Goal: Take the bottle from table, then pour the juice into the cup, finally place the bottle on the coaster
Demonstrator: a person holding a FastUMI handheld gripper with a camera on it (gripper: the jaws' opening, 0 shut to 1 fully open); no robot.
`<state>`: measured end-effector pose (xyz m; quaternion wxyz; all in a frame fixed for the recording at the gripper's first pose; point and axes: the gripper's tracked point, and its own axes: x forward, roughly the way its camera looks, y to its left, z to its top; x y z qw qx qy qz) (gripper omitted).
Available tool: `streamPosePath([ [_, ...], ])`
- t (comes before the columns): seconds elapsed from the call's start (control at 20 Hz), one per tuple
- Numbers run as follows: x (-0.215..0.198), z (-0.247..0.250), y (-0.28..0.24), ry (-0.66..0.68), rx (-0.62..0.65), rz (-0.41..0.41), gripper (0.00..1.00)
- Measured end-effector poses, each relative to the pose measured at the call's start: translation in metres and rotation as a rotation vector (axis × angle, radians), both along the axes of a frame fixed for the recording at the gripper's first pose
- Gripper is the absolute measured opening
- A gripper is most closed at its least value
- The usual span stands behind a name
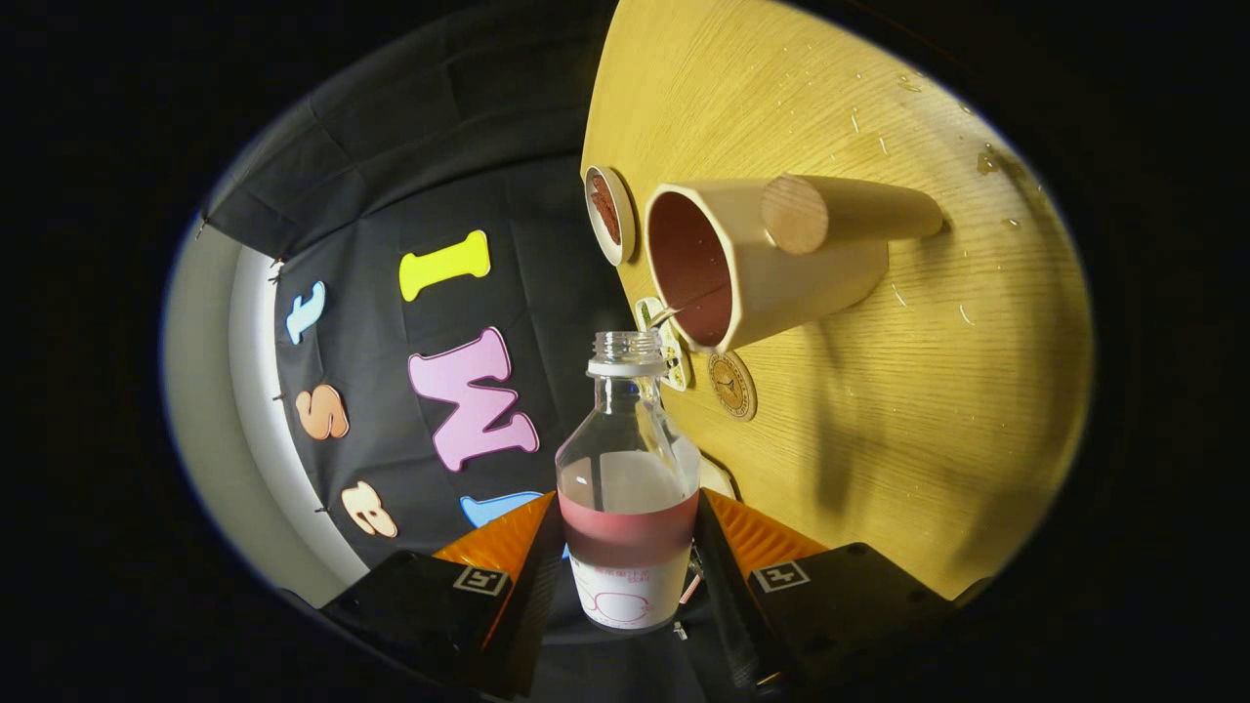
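1. Gripper view: our gripper is clamped on the bottle, one finger pressing each side of the labelled lower body. The whole view is rolled, so we read the bottle as tipped for the pour.
2. Bottle is uncapped; its mouth sits just beside the rim of the cup. A thin stream of juice runs from mouth to cup, and reddish juice already shows inside. Some juice is left in the bottle.
3. Cup stands on the wooden table, its round wooden handle pointing toward us. Droplets are scattered on the table on the far side of the cup.
4. Small round dish lies just beyond the cup; coaster lies flat on the near side of the cup, close to the bottle mouth.
5. Handling, our judgement: clear bottle looks rigid and smooth, getting lighter as it empties, possibly slippery if wet. Hold at the label band, as now: widest, straightest section.
6. We judge the pour is in progress; coaster placement not yet done.
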<state>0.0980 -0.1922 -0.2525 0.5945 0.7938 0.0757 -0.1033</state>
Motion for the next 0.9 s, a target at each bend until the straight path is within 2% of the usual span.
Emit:
streamPosePath([
  [0.9,-0.006,0.014,-0.010,0.000,0.088,-0.024,0.75],
])
